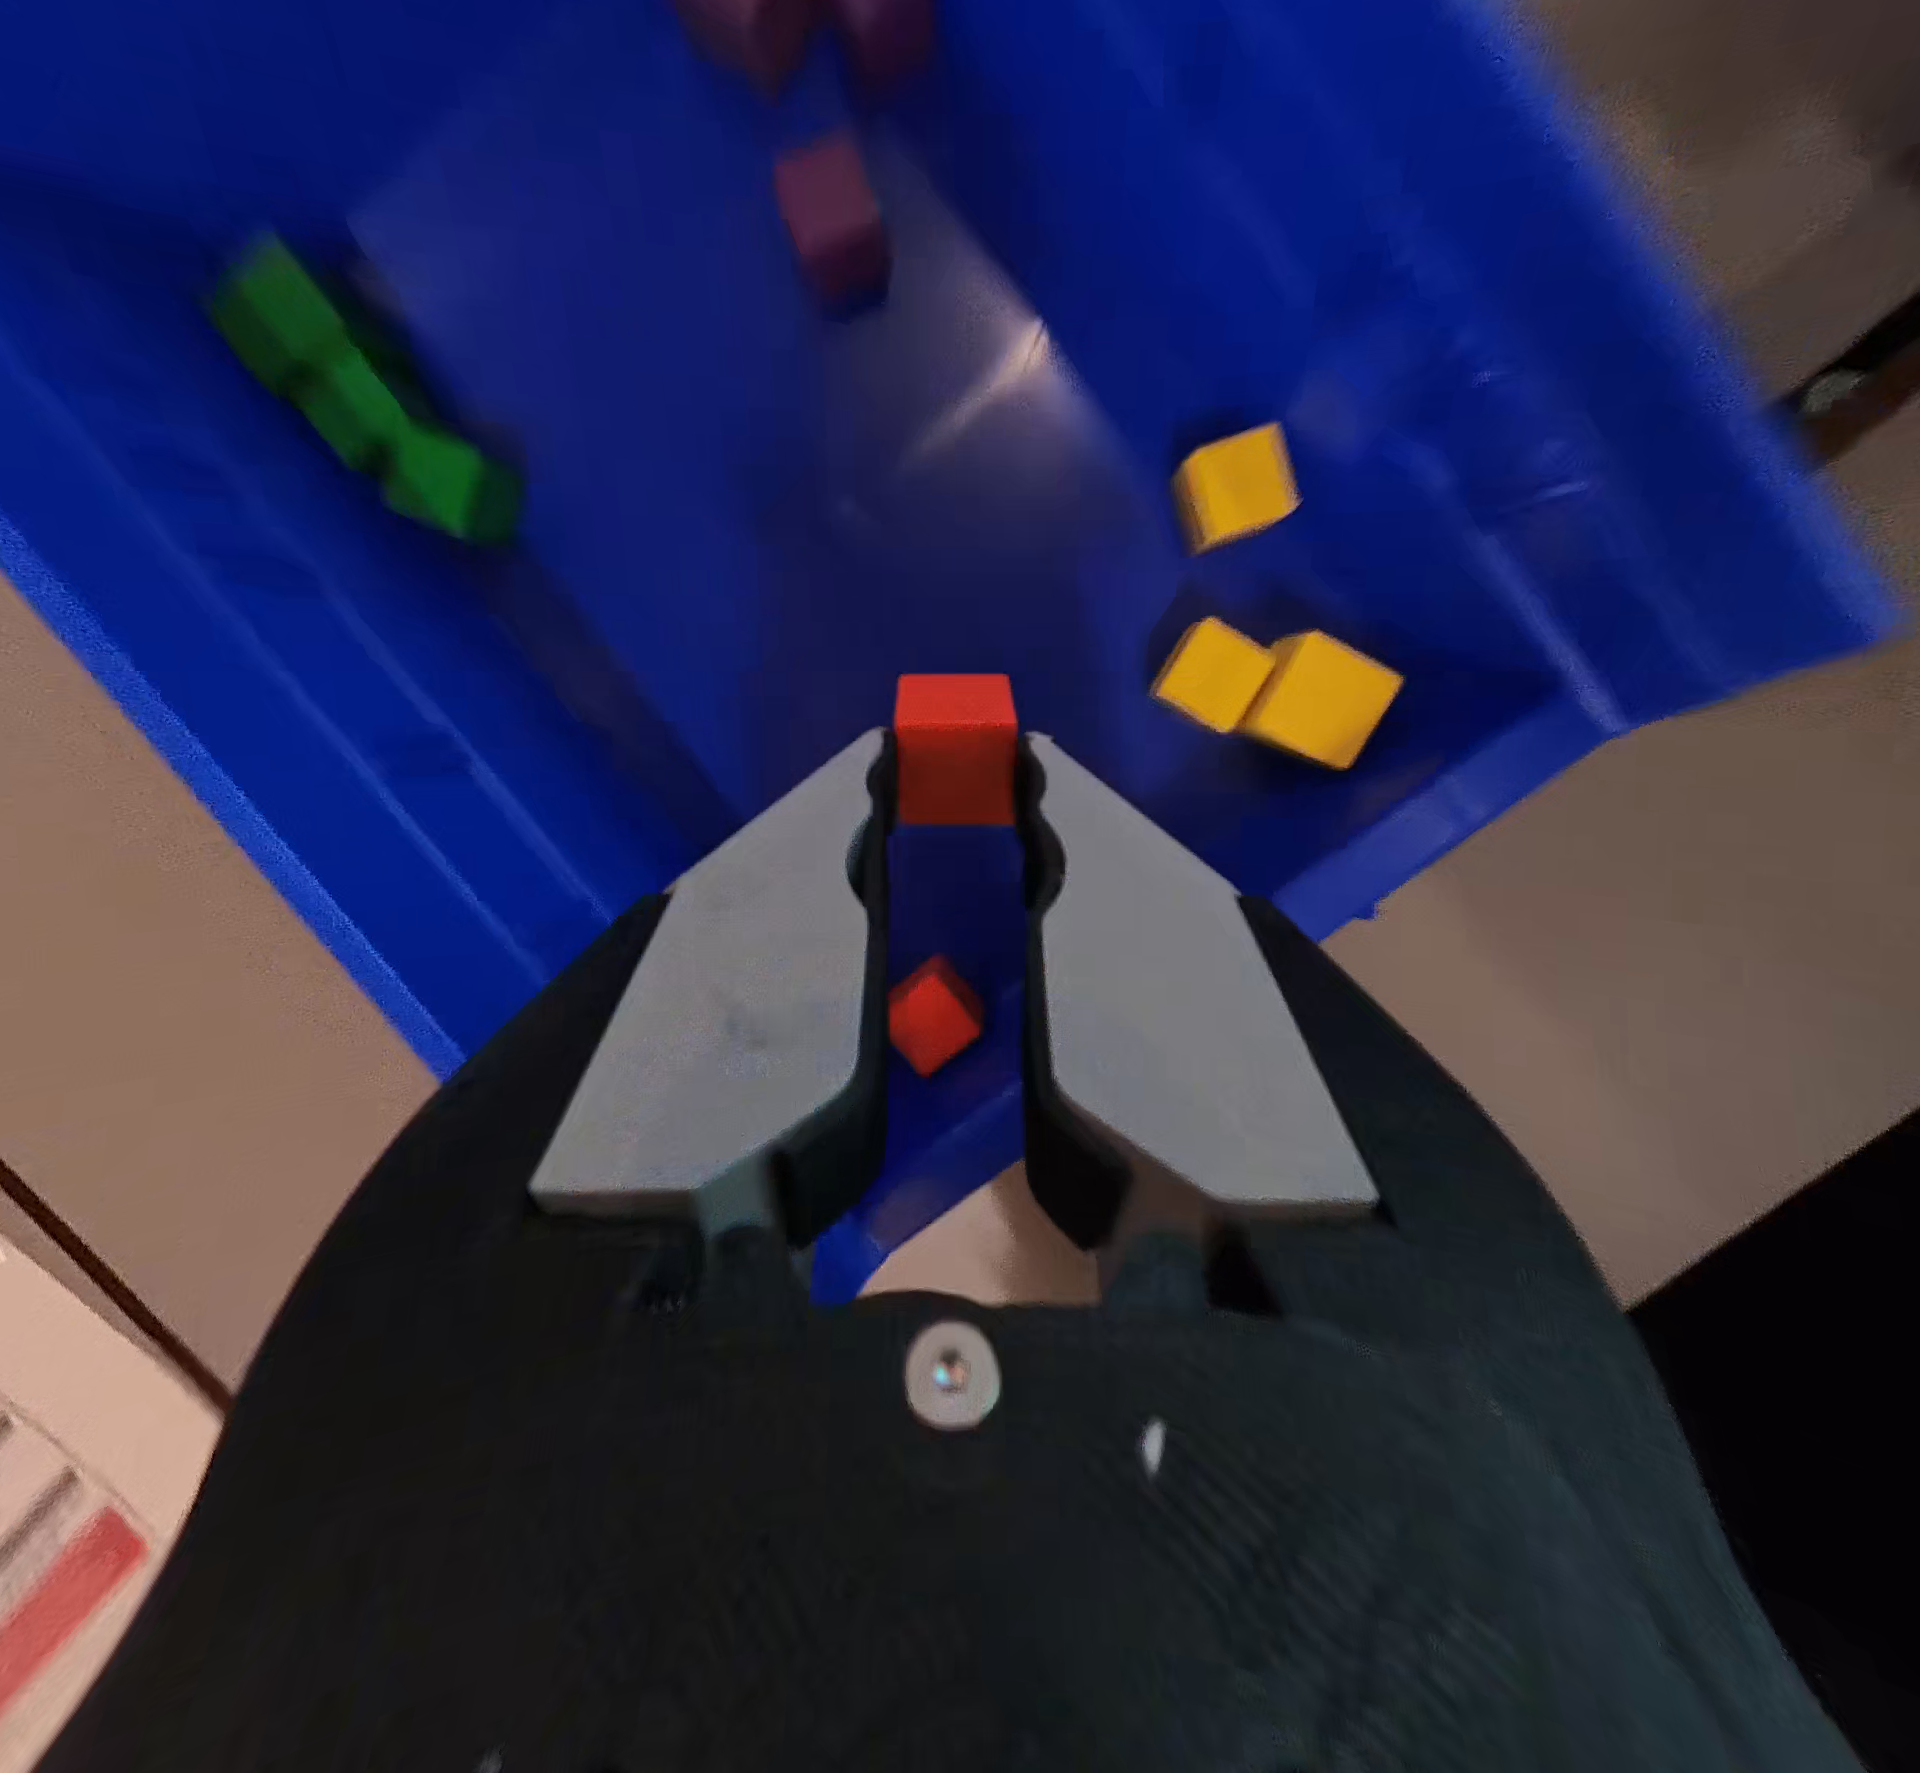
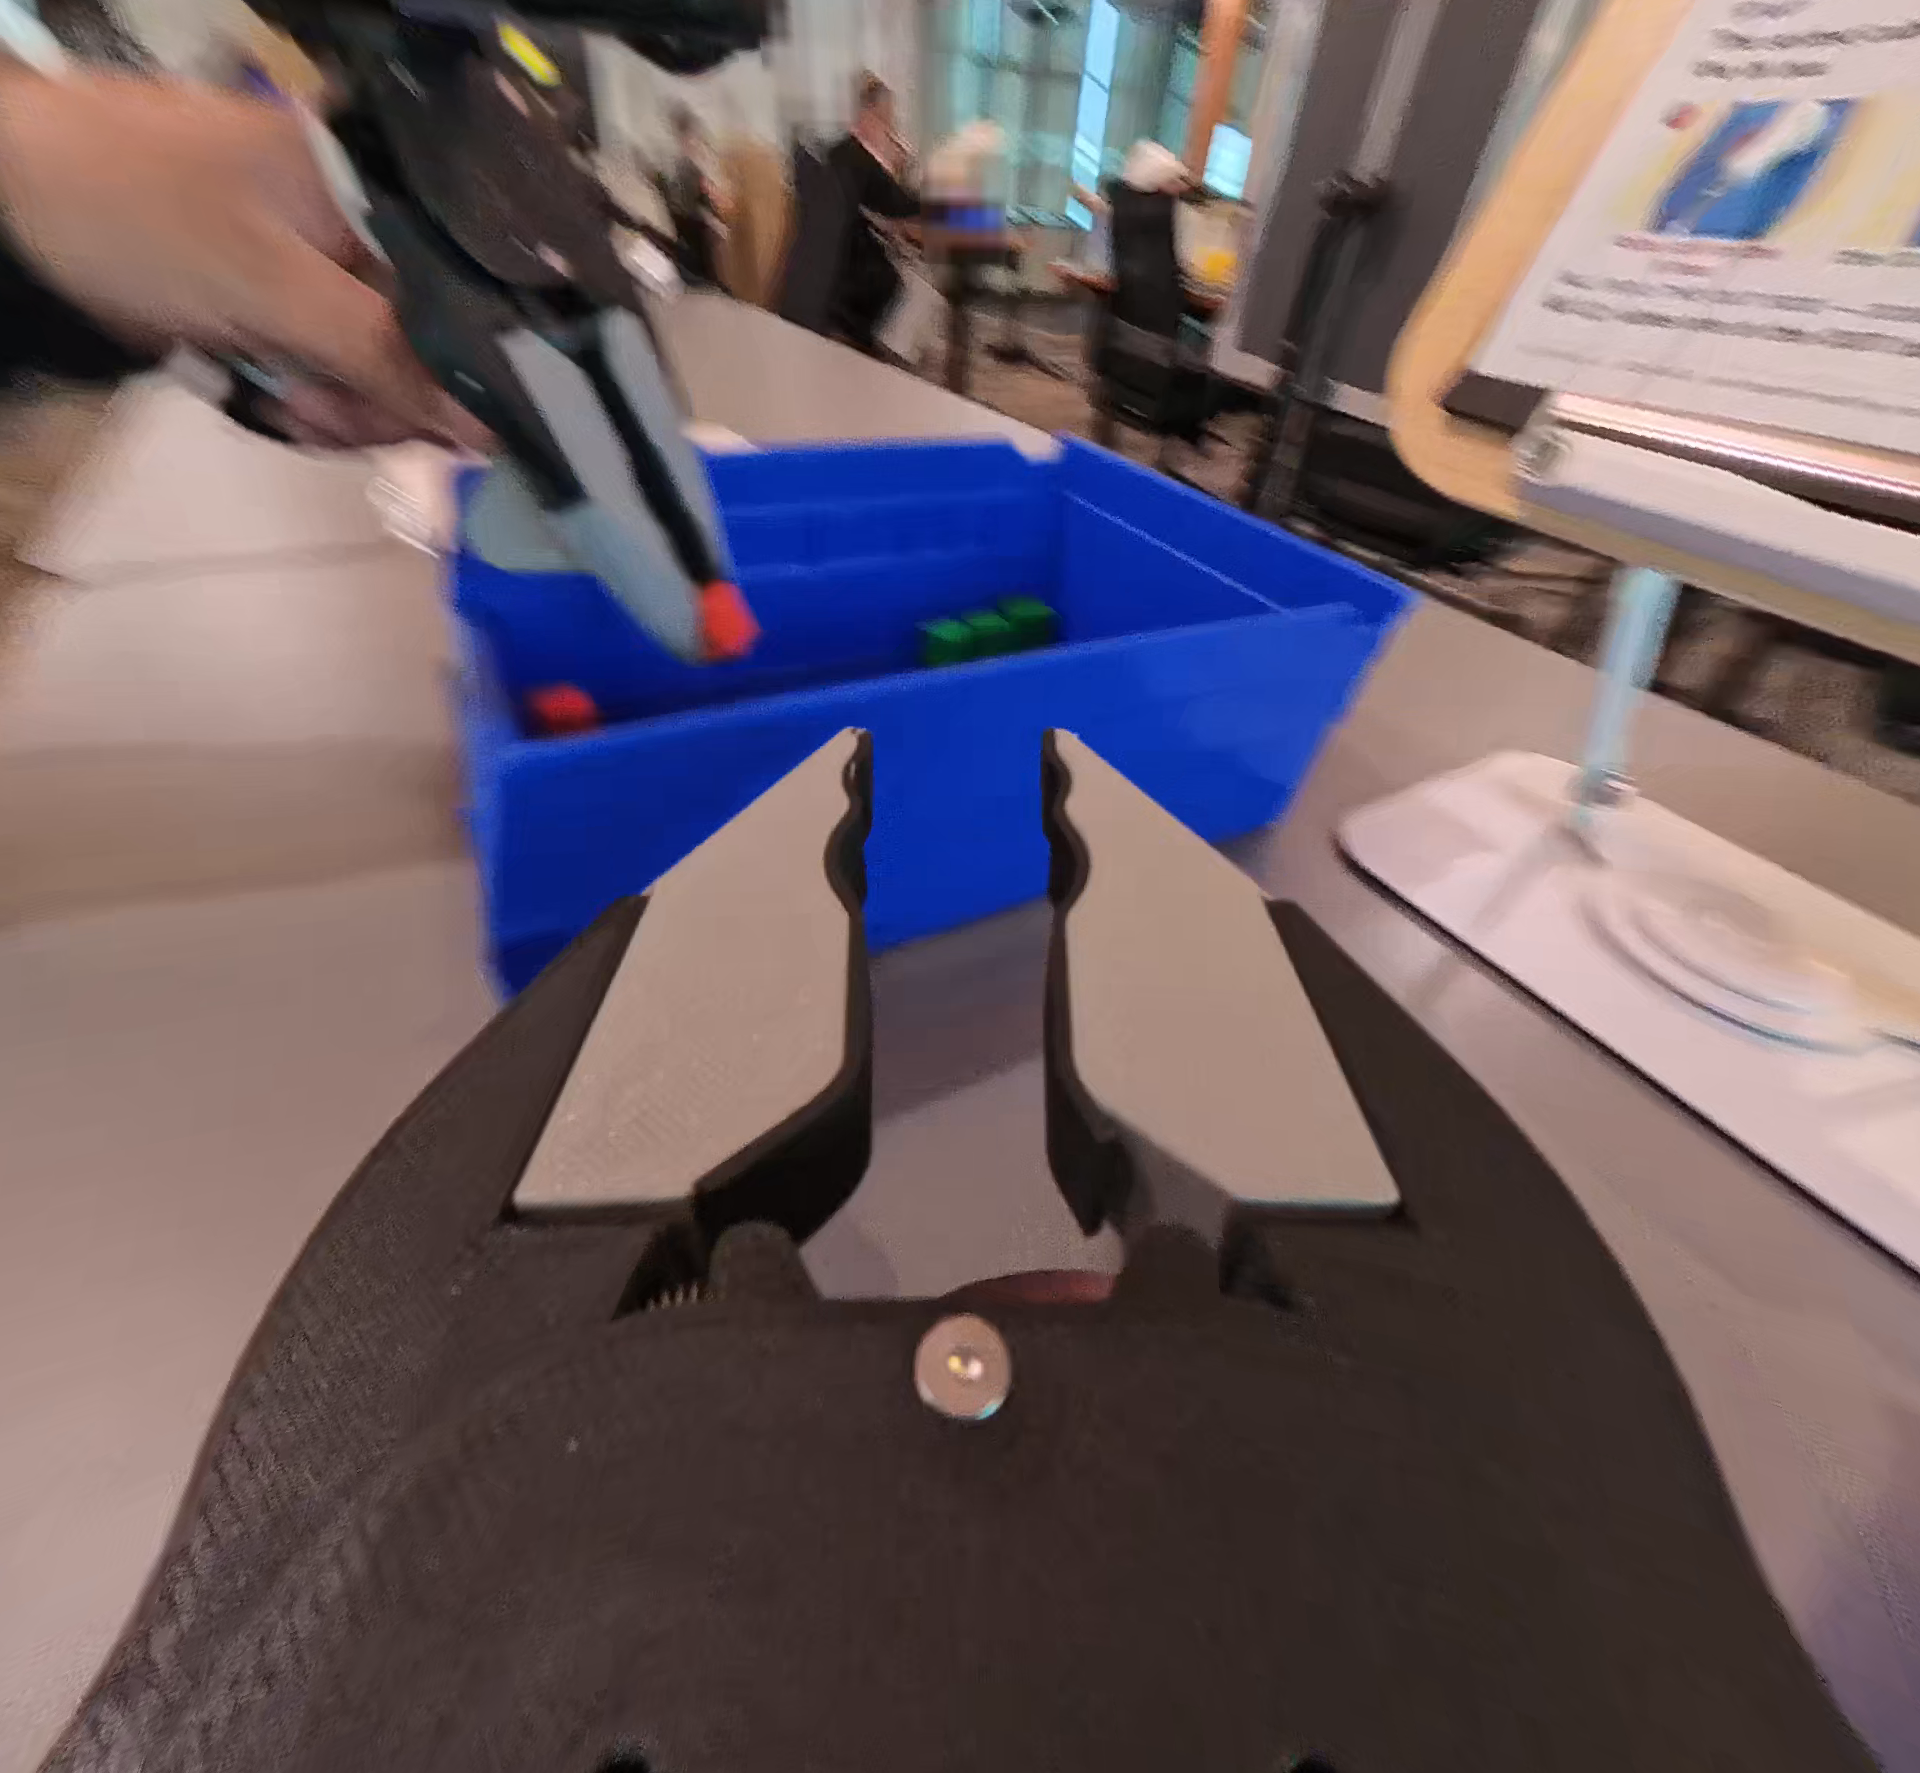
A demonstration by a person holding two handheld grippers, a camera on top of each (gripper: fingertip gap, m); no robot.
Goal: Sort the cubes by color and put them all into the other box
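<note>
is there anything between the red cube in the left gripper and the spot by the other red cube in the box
Nothing visible. The left gripper holds the red cube above the open blue box, and the loose red cube lies on bare floor below it. The yellow cubes and green cubes sit well aside.

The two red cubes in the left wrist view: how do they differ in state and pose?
The held red cube is pinched between the left gripper fingertips, above the blue box floor; the loose red cube lies on that floor, free of any gripper. The held cube faces the camera square-on; the loose cube sits turned corner-on. Both share colour and apparently size.
</note>
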